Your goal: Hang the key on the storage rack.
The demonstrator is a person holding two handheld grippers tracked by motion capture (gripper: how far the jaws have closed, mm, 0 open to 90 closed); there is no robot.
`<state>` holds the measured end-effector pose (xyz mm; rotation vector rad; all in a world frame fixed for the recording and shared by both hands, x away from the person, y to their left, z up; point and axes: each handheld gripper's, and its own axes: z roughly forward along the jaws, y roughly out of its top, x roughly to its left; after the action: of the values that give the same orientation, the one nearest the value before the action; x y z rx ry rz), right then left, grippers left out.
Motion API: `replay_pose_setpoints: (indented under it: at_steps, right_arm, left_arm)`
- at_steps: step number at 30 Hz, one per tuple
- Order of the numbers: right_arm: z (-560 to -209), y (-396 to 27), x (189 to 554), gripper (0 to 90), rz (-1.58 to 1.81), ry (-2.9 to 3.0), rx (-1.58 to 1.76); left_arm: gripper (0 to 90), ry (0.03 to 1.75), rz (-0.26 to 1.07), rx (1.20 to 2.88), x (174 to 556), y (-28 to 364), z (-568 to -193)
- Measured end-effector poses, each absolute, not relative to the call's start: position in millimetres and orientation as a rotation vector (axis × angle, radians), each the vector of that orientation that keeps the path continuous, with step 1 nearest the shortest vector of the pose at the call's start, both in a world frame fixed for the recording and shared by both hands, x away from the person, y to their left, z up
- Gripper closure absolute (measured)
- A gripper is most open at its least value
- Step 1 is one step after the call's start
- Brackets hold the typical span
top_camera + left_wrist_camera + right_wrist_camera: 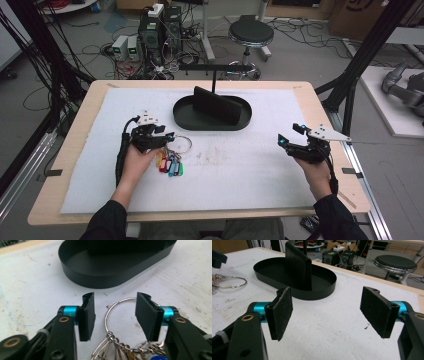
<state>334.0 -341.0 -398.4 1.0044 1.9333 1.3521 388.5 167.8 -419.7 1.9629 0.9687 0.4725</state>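
High view: left gripper [167, 136] fingers spread over key ring [182, 144]; right gripper [290, 135] fingers spread, holding nothing.

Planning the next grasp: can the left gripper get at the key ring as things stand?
Probably yes. The left gripper is open right over the key ring, jaws either side of its loop, nothing between.

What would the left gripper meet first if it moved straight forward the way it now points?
Probably the key ring: the left gripper is open, with the ring's metal loop lying on the white mat between its jaws. Beyond it stands the black oval tray. Depth is hard to judge, so it might pass above the ring.
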Motion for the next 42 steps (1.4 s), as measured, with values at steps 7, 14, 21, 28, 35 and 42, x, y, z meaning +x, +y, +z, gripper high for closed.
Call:
replay_pose_setpoints:
  at_steps: [7,14,21,28,35,42]
  right_arm:
    - [-399,-339,335,26.6,1.353,1.942,1.003]
    - [-400,-339,336,26.7,1.354,1.948,0.999]
    - [-400,-339,336,26.8,1.353,1.947,1.005]
    - [-399,-341,335,27.0,1.357,1.937,1.002]
    - [-399,-341,335,27.0,1.36,1.932,1.006]
    - [-398,-340,335,27.0,1.364,1.93,1.003]
  left_arm:
    - [61.9,1.017,0.451,2.072,404,157,-434]
    - [72.9,1.048,0.455,2.143,407,154,-441]
    - [85.6,1.008,0.53,2.188,400,144,-441]
    - [86.0,0.975,0.521,2.098,395,149,-432]
    - [86.2,0.874,0.595,1.964,376,151,-408]
    - [86.2,0.748,0.624,1.889,348,147,-401]
